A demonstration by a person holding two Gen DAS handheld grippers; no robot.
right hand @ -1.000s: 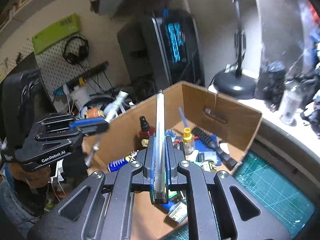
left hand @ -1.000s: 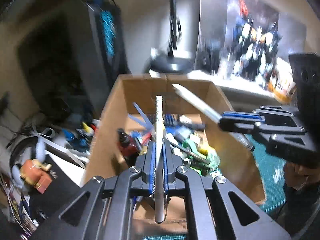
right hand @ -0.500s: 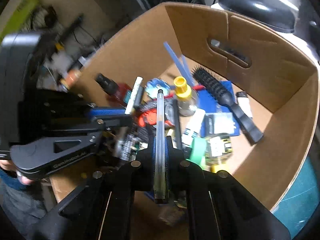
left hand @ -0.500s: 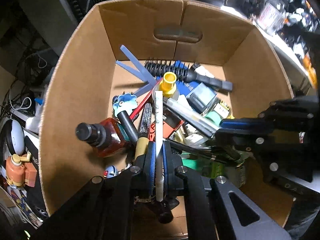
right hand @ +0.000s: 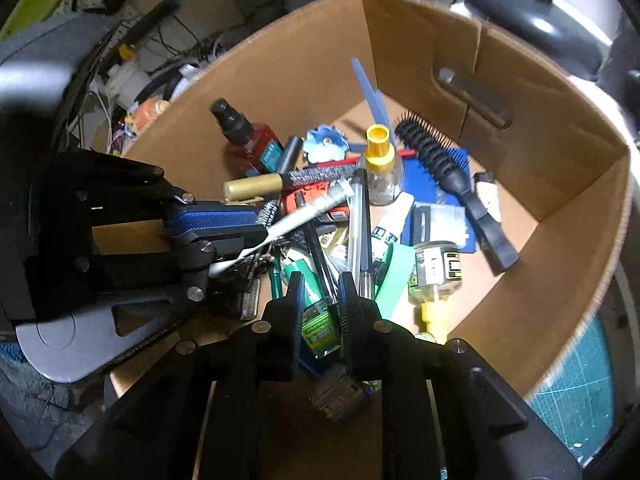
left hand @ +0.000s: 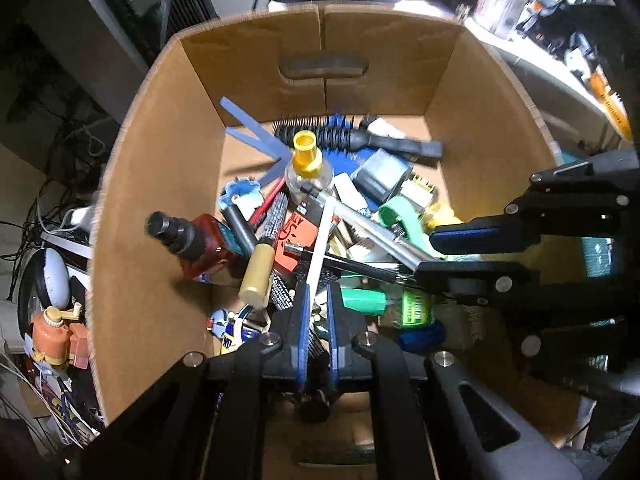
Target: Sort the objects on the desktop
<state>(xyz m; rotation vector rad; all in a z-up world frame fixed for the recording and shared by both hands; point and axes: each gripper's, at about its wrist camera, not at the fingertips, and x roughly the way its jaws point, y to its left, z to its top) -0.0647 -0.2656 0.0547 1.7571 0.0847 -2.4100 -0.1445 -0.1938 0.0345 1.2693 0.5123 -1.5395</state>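
Note:
An open cardboard box holds a pile of desk items. My left gripper points down into it, shut on a white pen that slants over the pile. My right gripper hangs over the box's near right side, and its jaws are opening. A clear silver pen lies on the pile with its rear end still between the parted jaws, and the pads no longer press it.
The pile includes a red-brown bottle, a yellow-capped bottle, a black hairbrush, a gold-capped marker and green tape. A black lamp base stands behind the box, and a green cutting mat lies at its right.
Both grippers tipped downward and sank from above the box rim into it. The right jaws parted and the clear pen settled onto the pile. The left still grips the white pen.

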